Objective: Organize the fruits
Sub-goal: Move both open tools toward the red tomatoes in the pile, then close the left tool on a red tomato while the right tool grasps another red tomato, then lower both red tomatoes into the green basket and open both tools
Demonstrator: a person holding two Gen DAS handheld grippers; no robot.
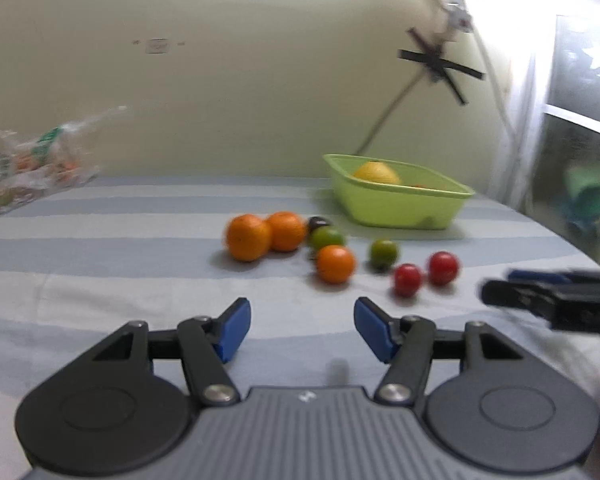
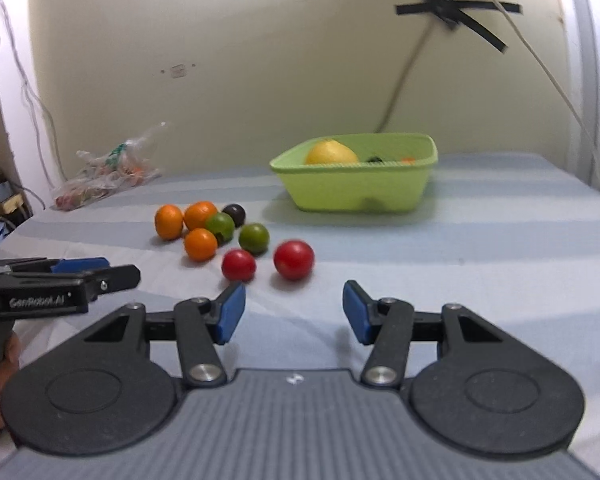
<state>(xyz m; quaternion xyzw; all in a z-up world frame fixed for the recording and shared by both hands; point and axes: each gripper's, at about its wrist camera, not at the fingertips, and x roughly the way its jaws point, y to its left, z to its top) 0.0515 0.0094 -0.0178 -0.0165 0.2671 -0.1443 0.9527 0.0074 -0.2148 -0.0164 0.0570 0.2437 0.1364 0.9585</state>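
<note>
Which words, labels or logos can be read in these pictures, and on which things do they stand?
"GenRobot.AI": white print on the side of the left gripper, seen from the right wrist view.
Small white logo on the body of each gripper: a mark, not readable words.
Green label on the plastic bag: too blurred to read.

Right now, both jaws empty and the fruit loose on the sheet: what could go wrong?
1. The round red fruits lie on soft striped bedding; a nudge may roll them off.
2. The oranges and green fruits sit tightly clustered, so closing on one may shove its neighbours.
3. The left gripper and right gripper are near each other and could collide.
</note>
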